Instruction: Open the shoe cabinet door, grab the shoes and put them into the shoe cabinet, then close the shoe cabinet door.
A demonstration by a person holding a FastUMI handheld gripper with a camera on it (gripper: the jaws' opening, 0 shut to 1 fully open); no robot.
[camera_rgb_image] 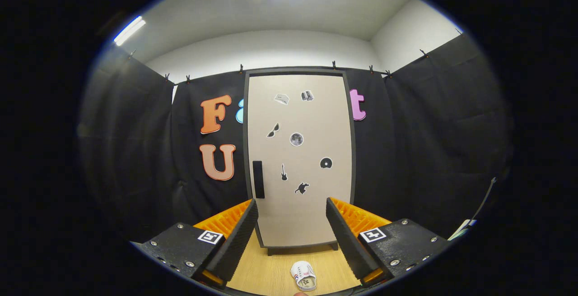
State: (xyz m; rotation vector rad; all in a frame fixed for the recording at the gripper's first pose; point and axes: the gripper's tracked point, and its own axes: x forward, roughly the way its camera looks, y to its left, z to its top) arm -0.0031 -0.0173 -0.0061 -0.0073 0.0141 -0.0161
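Note:
A tall beige shoe cabinet (300, 160) with a dark frame stands straight ahead against the booth's wall, its door shut. A dark vertical handle (258, 179) sits on the door's left side, and several small stickers dot the door. A white shoe (303, 276) lies on the wooden floor (266, 271) in front of the cabinet, below and between my fingers. My gripper (292, 210) is open, held well back from the cabinet, with nothing between its fingers.
Black cloth walls close in on both sides of the cabinet. A cable (484, 199) hangs down at the right, near a pale object (463, 229) low by the right wall.

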